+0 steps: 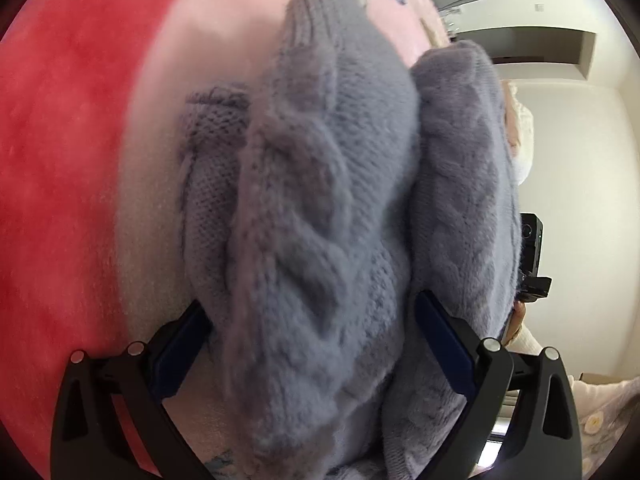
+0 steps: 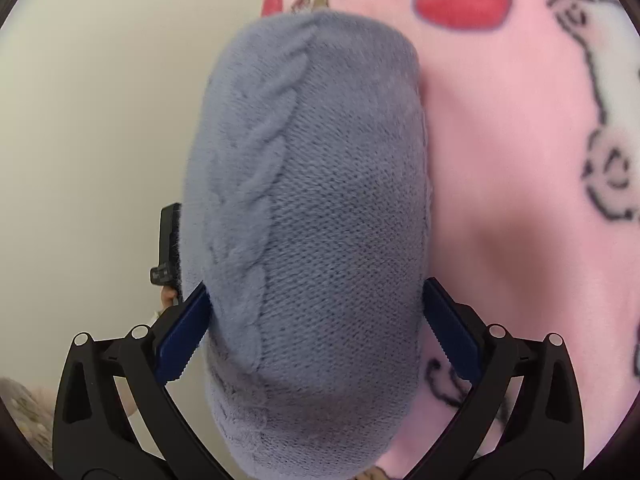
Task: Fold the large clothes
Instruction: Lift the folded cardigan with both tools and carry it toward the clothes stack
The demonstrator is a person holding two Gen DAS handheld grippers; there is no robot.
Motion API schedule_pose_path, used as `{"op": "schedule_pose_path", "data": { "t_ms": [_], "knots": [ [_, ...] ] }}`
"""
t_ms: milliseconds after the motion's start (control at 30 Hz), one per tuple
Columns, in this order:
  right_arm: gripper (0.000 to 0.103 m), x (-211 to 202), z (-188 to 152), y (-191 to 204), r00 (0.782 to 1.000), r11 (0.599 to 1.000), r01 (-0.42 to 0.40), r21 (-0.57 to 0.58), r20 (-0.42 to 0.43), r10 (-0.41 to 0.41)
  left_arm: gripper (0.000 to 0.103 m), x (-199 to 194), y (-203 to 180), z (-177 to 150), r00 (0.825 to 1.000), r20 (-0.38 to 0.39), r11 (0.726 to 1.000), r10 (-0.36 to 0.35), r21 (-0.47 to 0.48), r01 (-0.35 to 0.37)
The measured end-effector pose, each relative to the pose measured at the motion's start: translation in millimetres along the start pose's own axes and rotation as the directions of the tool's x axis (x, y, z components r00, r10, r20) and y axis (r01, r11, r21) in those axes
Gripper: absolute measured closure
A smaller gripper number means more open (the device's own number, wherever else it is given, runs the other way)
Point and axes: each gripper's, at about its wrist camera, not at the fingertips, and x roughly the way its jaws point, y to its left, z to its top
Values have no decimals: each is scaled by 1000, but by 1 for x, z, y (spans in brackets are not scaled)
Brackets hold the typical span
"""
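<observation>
Fuzzy grey-lilac cable-knit sweater [image 1: 320, 208] hangs bunched above pink fleece blanket [image 2: 500, 120], long axis running away from fingers. Left gripper [image 1: 312, 344] and right gripper [image 2: 316, 328] each half-closed, clamping sweater fold; neither nearer.

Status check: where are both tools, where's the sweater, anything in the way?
Left tool shut on grey knit sweater. Right tool shut on it too, bunched thick between the fingers. Sweater held over pink blanket. Nothing in the way.

**Soft light, blurry knit**

Both pictures are bright, with soft, even light. The sweater [image 1: 320, 208] looks fuzzy and blurred up close. Edges bend round and go dark. A dim shadow lies on the blanket [image 2: 512, 240].
</observation>
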Motion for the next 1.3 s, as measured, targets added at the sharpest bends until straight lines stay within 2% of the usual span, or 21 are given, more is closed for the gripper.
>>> {"op": "schedule_pose_path", "data": {
  "t_ms": [167, 433, 500, 567, 767, 833, 900, 1000, 1067, 1200, 1300],
  "knots": [
    [7, 9, 2, 5, 1000, 1000, 26, -3, -16, -26, 5, 12, -13, 2, 996, -36, 997, 77, 18, -76],
    [7, 27, 3, 19, 998, 998, 56, 0, -25, -56, 7, 27, -32, -4, 996, -22, 996, 87, 0, -87],
    [10, 31, 5, 24, 997, 997, 71, -12, -34, -72, 17, 32, -37, -4, 996, -32, 996, 88, -21, -89],
    [16, 35, 8, 28, 996, 997, 79, 2, -36, -79, 47, 36, -42, -11, 996, -31, 994, 82, -64, -84],
    [37, 32, 9, 55, 985, 983, 171, -69, 19, -170, 66, 37, -61, -21, 992, -2, 989, 126, -71, -126],
    [42, 30, 6, 63, 979, 975, 203, -86, 49, -199, 70, 33, -67, -28, 989, 24, 987, 148, -73, -146],
    [48, 24, -2, 74, 971, 969, 228, -97, 93, -219, 71, 25, -80, -38, 981, 89, 984, 171, -65, -166],
    [55, 16, -11, 90, 961, 957, 257, -133, 137, -239, 73, 4, -97, -64, 960, 251, 991, 122, -92, -102],
    [56, 13, -18, 102, 959, 952, 264, -153, 150, -242, 73, -4, -106, -81, 947, 306, 992, 93, -112, -61],
    [57, -8, -36, 119, 950, 932, 289, -217, 184, -252, 74, -12, -122, -116, 924, 371, 990, 93, -132, -46],
    [57, -18, -59, 139, 939, 900, 327, -289, 211, -273, 74, -14, -138, -143, 913, 396, 990, 94, -131, -45]
  ]
}}
